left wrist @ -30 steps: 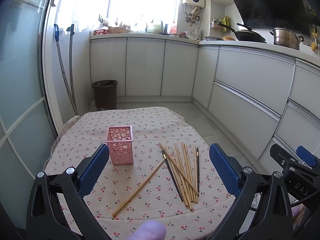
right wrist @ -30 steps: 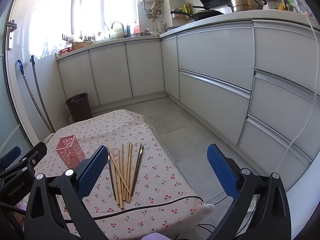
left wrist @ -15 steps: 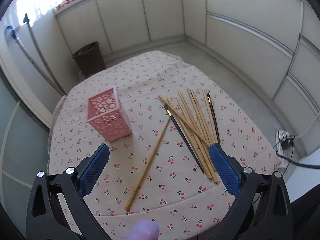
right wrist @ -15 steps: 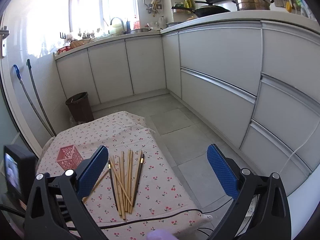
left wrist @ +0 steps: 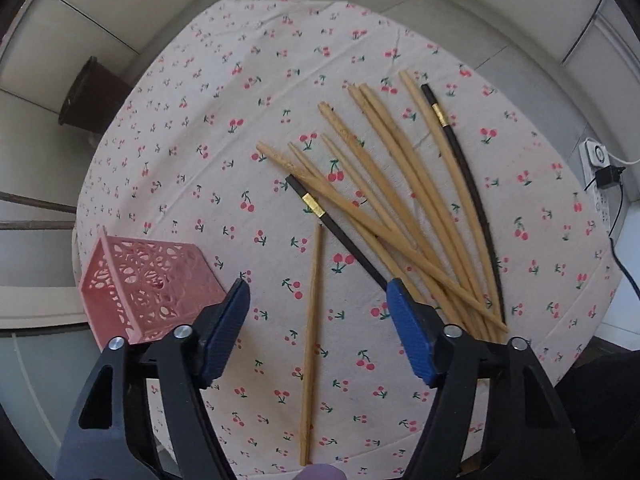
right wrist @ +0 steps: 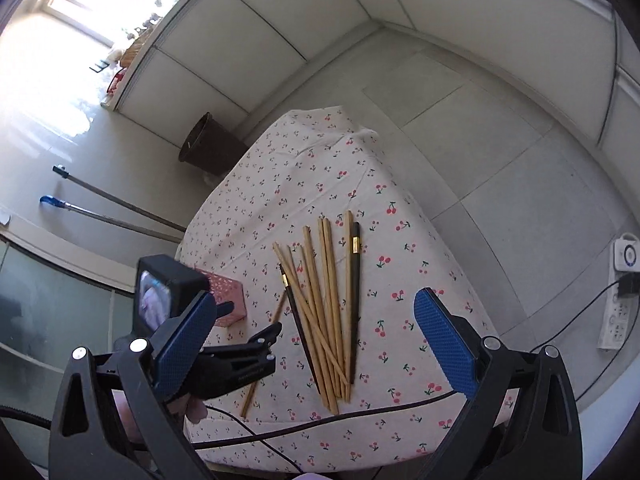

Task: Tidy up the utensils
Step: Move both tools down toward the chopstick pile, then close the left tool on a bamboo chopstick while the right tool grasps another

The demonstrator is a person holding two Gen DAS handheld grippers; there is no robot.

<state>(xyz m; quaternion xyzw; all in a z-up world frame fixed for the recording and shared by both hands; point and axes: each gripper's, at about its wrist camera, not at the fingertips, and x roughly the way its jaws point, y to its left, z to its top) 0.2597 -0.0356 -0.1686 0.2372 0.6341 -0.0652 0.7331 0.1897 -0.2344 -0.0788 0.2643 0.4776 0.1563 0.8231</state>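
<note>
A single bamboo chopstick point(left wrist: 311, 312) lies apart on the cherry-print tablecloth point(left wrist: 224, 128). My left gripper point(left wrist: 318, 292) is open, its blue pads on either side of that chopstick, just above it. A pile of bamboo chopsticks point(left wrist: 400, 200) with two black ones point(left wrist: 460, 156) lies to the right. A pink perforated holder point(left wrist: 148, 280) stands at the left. My right gripper point(right wrist: 316, 316) is open and empty, high above the pile point(right wrist: 324, 300). The left gripper point(right wrist: 260, 340) shows there over the single chopstick point(right wrist: 250, 396), next to the holder point(right wrist: 228, 300).
A dark bin point(right wrist: 208, 144) stands on the floor beyond the table. Two mop handles point(right wrist: 120, 212) lean at the left. A black cable point(right wrist: 340, 416) runs across the table's near edge. A power strip point(right wrist: 620, 292) lies on the floor at the right.
My left gripper has tilted down and dropped close to the table, straddling the single chopstick. My right gripper has risen and tilted down over the pile.
</note>
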